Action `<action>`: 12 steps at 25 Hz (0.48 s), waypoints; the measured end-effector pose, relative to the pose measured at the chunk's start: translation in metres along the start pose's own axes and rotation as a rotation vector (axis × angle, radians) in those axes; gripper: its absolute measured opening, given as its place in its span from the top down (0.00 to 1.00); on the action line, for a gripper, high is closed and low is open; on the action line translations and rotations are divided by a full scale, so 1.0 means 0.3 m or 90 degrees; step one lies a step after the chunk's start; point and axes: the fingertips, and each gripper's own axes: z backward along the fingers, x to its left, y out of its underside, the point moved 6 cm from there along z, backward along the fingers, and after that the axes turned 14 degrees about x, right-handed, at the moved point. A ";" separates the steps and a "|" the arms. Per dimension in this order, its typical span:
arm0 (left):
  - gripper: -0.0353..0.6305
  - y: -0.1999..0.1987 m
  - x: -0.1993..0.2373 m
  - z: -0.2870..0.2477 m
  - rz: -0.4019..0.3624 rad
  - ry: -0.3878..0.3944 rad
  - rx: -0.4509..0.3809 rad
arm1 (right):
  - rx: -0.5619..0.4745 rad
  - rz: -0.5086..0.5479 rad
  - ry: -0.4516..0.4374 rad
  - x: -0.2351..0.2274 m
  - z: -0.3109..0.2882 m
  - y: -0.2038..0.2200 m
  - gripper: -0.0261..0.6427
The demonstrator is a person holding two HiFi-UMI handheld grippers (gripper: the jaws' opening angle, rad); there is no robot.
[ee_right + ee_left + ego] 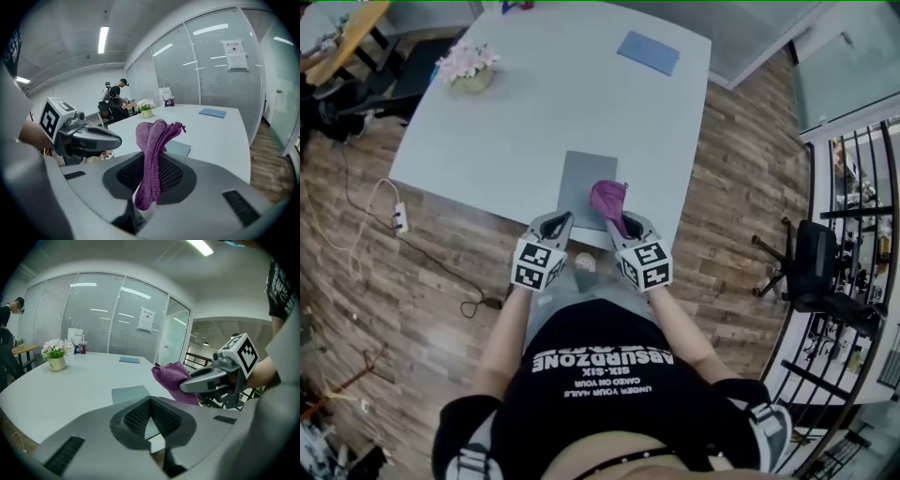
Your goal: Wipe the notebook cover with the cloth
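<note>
A grey notebook lies flat near the table's front edge, also in the left gripper view and the right gripper view. My right gripper is shut on a purple cloth, which stands bunched above the jaws and hangs over the notebook's right near corner. From the left gripper view the cloth is off the table surface. My left gripper hovers at the notebook's near left corner, shut with nothing in it.
A flower pot stands at the table's far left and a blue booklet lies at the far right. On the wooden floor are a power strip at left and a black chair at right. A person stands far back.
</note>
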 end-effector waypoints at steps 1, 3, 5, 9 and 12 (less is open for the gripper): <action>0.92 0.000 0.010 -0.007 -0.001 -0.003 0.007 | 0.002 -0.004 0.001 -0.009 -0.010 -0.006 0.85; 0.92 0.003 0.032 -0.021 -0.002 -0.005 0.020 | 0.008 -0.010 0.002 -0.026 -0.035 -0.018 0.85; 0.92 0.005 0.051 -0.036 -0.006 -0.001 0.033 | 0.013 -0.018 0.006 -0.045 -0.061 -0.033 0.85; 0.92 -0.002 0.097 -0.077 -0.015 0.014 0.061 | 0.018 -0.047 0.032 -0.108 -0.104 -0.072 0.85; 0.92 -0.024 0.134 -0.108 -0.012 0.027 0.075 | 0.022 -0.072 0.055 -0.168 -0.132 -0.107 0.85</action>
